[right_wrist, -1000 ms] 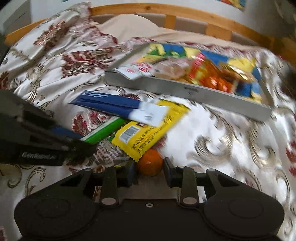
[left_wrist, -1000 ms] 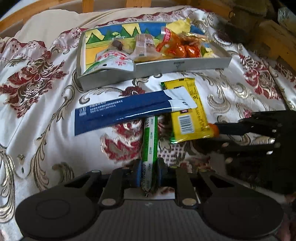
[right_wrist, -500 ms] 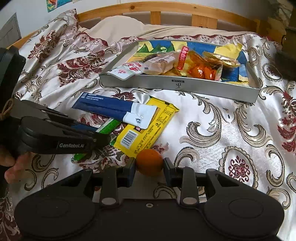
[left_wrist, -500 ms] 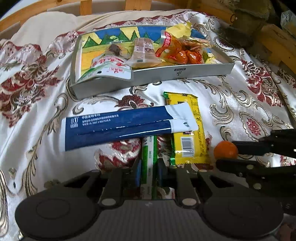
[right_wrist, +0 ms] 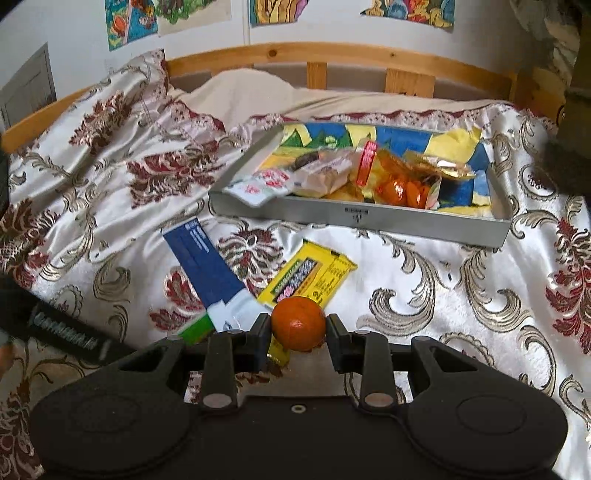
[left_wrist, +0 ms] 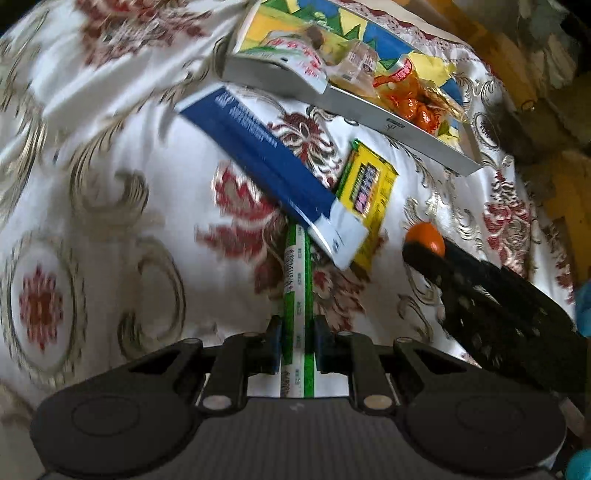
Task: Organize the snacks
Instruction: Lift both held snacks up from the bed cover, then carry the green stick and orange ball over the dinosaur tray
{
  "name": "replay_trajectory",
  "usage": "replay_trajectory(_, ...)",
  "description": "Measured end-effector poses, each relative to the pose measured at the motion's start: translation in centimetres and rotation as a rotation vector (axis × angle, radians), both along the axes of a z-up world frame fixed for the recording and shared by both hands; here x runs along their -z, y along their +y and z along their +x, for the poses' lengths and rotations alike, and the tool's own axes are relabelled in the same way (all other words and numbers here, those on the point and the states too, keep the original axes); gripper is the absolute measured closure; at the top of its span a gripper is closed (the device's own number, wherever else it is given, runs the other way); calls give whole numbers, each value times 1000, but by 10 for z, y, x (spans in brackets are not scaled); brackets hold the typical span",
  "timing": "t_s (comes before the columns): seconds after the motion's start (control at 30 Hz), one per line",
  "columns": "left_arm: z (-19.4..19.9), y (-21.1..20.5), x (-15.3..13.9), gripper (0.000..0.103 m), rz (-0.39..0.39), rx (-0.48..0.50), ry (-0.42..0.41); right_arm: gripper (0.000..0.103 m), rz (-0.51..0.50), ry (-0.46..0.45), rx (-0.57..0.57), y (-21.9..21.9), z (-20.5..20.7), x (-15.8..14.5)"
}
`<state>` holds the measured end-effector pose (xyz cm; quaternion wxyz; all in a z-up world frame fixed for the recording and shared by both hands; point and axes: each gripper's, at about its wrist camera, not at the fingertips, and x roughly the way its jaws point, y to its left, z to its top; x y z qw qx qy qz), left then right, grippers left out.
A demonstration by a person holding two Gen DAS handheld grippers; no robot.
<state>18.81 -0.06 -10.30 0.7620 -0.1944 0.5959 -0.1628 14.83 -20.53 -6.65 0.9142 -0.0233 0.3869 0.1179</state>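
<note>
Gripping a green stick pack [left_wrist: 297, 295], the left tool [left_wrist: 297, 341] is freeing it from under the blue packet [left_wrist: 266, 155]; the right tool [right_wrist: 298, 334] is clamping an orange [right_wrist: 298, 323], likely tray [right_wrist: 354, 218]-bound.

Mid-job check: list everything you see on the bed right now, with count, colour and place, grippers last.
Tray: one, silver, colourful lining, far side of the bedspread.
Snack packets: several, white, beige, orange, gold, inside the tray; exact count unclear.
Blue packet: one, long, dark blue with a white end, on the bedspread, overlapping the yellow packet.
Yellow packet: one, yellow, near side of the tray.
Green stick packet: one, green and white, its far end under the blue packet.
Orange: one, orange, round.
Bedspread: one, white with red and gold pattern.
Wooden bed frame: one, behind.
Wall pictures: several, colourful.
Left gripper: black, shut on the green stick packet.
Right gripper: black, shut on the orange.
</note>
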Motion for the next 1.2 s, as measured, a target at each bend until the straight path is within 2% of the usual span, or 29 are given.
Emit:
replay_trajectory(0.13, -13, 10, -4, 85, -116, -39, 53, 69, 9, -18, 3, -2, -2, -5)
replay_trajectory(0.27, -24, 13, -13, 85, -134, -53, 34, 69, 24, -49, 3, -3, -4, -11)
replay_trajectory(0.5, -24, 12, -37, 85, -174, -35, -50, 69, 27, -133, -15, 1, -11, -21)
replay_trajectory(0.6, -19, 13, -46, 85, -185, -42, -100, 69, 24, -180, -7, 1, -11, -25)
replay_trajectory(0.7, -5, 14, -58, 85, -156, -53, -157, 69, 25, -226, 16, -1, -10, -29)
replay_trajectory(0.8, 16, 10, -70, 85, -117, -65, -213, 69, 27, -283, 50, -5, -6, -31)
replay_trajectory(1.0, 63, 3, -88, 85, -104, -86, -374, 69, 18, -428, 98, -10, 13, -32)
replay_trajectory(1.2, 109, -1, -85, 85, -61, -151, -563, 69, 55, -434, 172, -11, 44, -15)
